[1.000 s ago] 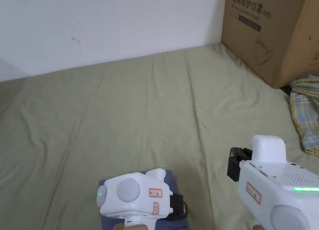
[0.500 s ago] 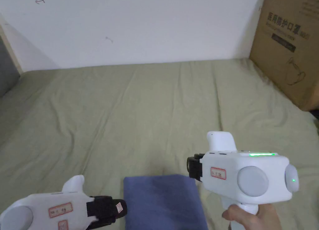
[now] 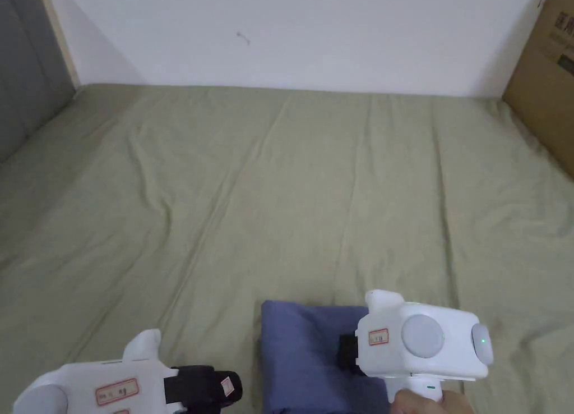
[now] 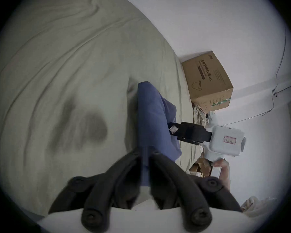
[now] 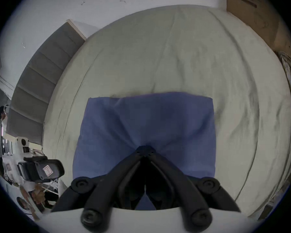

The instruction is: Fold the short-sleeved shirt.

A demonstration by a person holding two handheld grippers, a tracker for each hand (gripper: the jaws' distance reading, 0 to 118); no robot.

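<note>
**Right gripper pressed on the folded shirt**

Right gripper [image 3: 343,352] is seen lowered onto the folded blue shirt [image 3: 297,353], its jaws brought together at the tips, which are pressed into the cloth; creases are drawn in the fabric toward that spot in the right gripper view [image 5: 145,150]. Whether any cloth is pinched between the tips cannot be told. It is held by a hand [image 3: 426,403] at the near edge of the shirt.

The shirt is laid as a compact rectangle on the pale green sheet [image 3: 291,196], at the near side of the bed. Left gripper [image 3: 232,386] is held just beside the shirt's left edge, apart from it in the head view. In the left gripper view its jaws [image 4: 145,154] are set a little apart, a narrow gap being left between the tips, with the shirt's edge seen beyond.

A cardboard box [image 3: 546,73] is stood well to the right of the shirt, against the white wall [image 3: 291,33]. A checked cloth [image 4: 197,114] is lain below the box, right of the shirt.
</note>
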